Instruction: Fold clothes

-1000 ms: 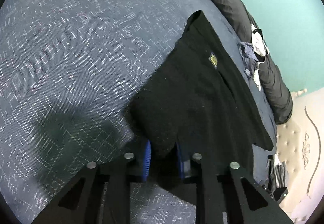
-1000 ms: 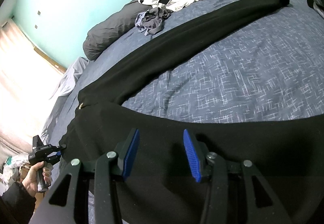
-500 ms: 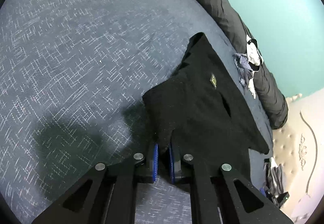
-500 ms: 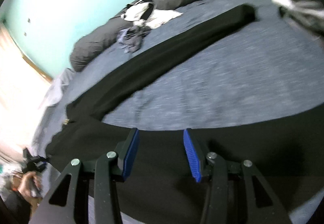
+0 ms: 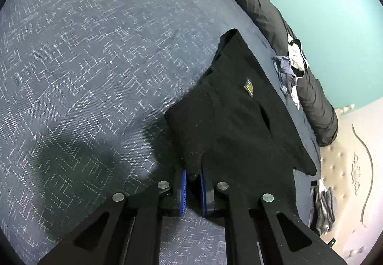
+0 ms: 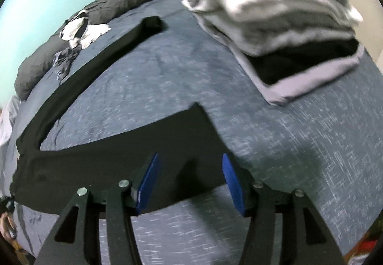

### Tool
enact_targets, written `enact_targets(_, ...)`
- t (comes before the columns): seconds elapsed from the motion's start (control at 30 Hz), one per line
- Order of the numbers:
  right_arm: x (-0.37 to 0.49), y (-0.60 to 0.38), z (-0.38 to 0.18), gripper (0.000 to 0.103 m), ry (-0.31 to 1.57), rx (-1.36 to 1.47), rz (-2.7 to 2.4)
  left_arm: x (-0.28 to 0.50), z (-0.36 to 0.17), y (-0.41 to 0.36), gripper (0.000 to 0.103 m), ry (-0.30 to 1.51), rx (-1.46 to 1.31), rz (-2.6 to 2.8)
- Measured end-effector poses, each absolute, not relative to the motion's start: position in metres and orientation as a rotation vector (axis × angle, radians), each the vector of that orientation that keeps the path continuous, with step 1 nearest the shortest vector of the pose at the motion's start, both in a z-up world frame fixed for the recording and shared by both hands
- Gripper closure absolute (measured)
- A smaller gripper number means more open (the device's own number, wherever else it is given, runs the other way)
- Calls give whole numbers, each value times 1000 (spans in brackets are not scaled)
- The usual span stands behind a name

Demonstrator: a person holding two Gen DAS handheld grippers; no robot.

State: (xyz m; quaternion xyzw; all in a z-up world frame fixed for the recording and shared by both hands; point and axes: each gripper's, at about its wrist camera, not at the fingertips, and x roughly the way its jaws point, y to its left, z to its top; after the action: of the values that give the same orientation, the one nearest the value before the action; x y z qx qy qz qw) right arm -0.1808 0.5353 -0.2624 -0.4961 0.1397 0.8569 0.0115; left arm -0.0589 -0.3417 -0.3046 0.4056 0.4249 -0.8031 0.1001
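The only label in sight is a small gold patch (image 5: 249,85) on the black garment (image 5: 239,121), too small for you to read. Your left claw (image 5: 192,189) is pinched narrow on a fold of that garment at its near corner, fabric bunched between the blue pads (image 5: 183,193). Your right claw (image 6: 191,184) stands wide, hovering over the garment's other end (image 6: 119,157) (this view is blurred). The garment lies flat on the blue bed (image 5: 83,61), one long sleeve (image 6: 95,59) stretched toward the grey bolster (image 5: 263,13). A folded stack (image 6: 287,32) sits to the right; open bedspread lies left of your left claw.
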Motion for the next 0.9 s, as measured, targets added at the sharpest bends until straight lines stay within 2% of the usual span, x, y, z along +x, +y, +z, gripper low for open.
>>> enact_targets(0.27,-182,558,-281,48,510,-1611,2666,-63,-300,-340,94,1221,1229,-2366)
enact_targets(0.33,-181,557,-285,64,510,-1643,2681,-63,-301,-340,94,1218,1234,-2362)
enact_targets(0.37,-181,555,-285,66,488,-1647,2681,-64,-301,-340,94,1214,1237,-2362)
enact_targets(0.43,-180,555,-285,89,478,-1641,2699,-63,-300,-340,94,1207,1242,-2362)
enact_targets(0.57,-178,559,-266,93,490,-1566,2751,-63,-297,-341,94,1205,1247,-2364)
enact_targets(0.73,-176,559,-213,94,422,-1517,2831,-63,-293,-342,94,1207,1251,-2366)
enact_targets(0.9,-176,572,-214,94,429,-1585,2748,-63,-290,-344,94,1212,1246,-2366)
